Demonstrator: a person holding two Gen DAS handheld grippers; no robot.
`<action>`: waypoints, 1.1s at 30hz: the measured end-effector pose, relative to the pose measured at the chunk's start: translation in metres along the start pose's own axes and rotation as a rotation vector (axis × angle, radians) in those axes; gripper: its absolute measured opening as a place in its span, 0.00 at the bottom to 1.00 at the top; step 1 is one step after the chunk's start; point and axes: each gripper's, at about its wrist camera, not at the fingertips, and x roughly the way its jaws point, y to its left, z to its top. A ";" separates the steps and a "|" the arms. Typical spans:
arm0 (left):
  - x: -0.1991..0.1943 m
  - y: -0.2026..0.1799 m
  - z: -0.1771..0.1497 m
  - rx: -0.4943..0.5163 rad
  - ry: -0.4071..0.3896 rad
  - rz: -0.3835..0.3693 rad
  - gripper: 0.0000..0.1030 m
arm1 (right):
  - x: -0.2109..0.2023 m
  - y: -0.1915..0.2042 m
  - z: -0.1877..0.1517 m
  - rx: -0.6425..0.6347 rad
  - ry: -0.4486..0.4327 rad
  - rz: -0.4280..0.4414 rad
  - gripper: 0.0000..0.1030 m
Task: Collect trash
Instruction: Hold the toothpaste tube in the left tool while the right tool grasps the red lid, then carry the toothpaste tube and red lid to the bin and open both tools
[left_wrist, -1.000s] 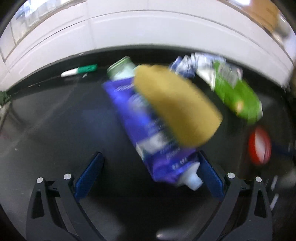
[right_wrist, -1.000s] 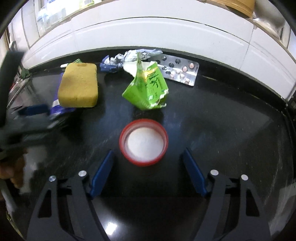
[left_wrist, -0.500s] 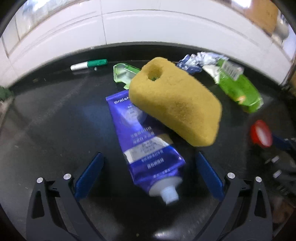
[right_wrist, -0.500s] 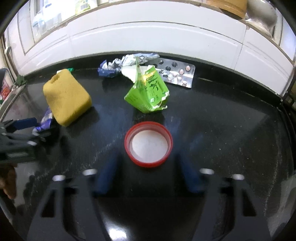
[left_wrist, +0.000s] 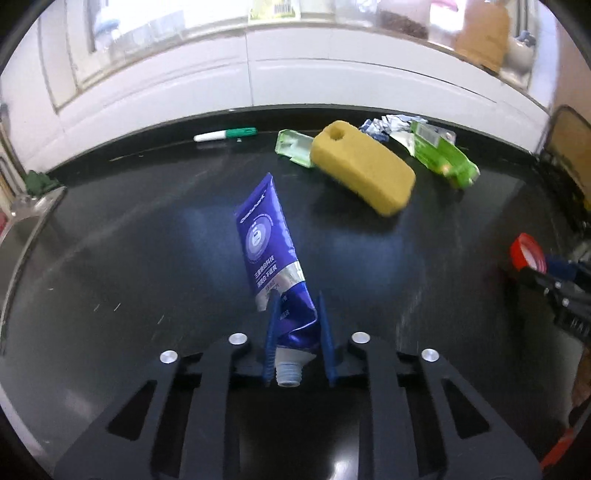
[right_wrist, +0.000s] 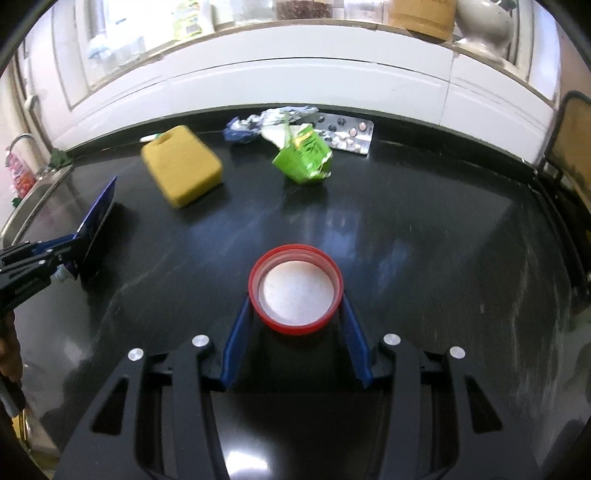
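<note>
Left gripper (left_wrist: 297, 317) is closing on the crumpled blue toothpaste tube (left_wrist: 271, 254), frame centre; right gripper (right_wrist: 295, 314) pinches the red plastic lid (right_wrist: 295, 290), centre. Still on the black worktop (right_wrist: 424, 229), upper frame: yellow sponge (right_wrist: 183, 170), green carton (right_wrist: 304, 158), foil wrapper (right_wrist: 266, 120) & pill blister pack (right_wrist: 345, 133); no bin in view.

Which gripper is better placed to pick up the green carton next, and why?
Neither is free: the left gripper is closing on the blue tube, the right gripper clasps the red lid. Once emptied, probably the right: the green carton lies straight ahead of it.
</note>
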 end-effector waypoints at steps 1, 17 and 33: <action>-0.009 0.003 -0.009 -0.010 -0.011 -0.001 0.15 | -0.007 0.001 -0.005 0.004 -0.008 0.005 0.46; -0.070 0.023 -0.056 -0.035 -0.071 -0.040 0.04 | -0.076 0.034 -0.035 -0.010 -0.078 0.052 0.46; -0.164 0.157 -0.130 -0.244 -0.147 0.144 0.04 | -0.074 0.253 -0.009 -0.319 -0.092 0.390 0.46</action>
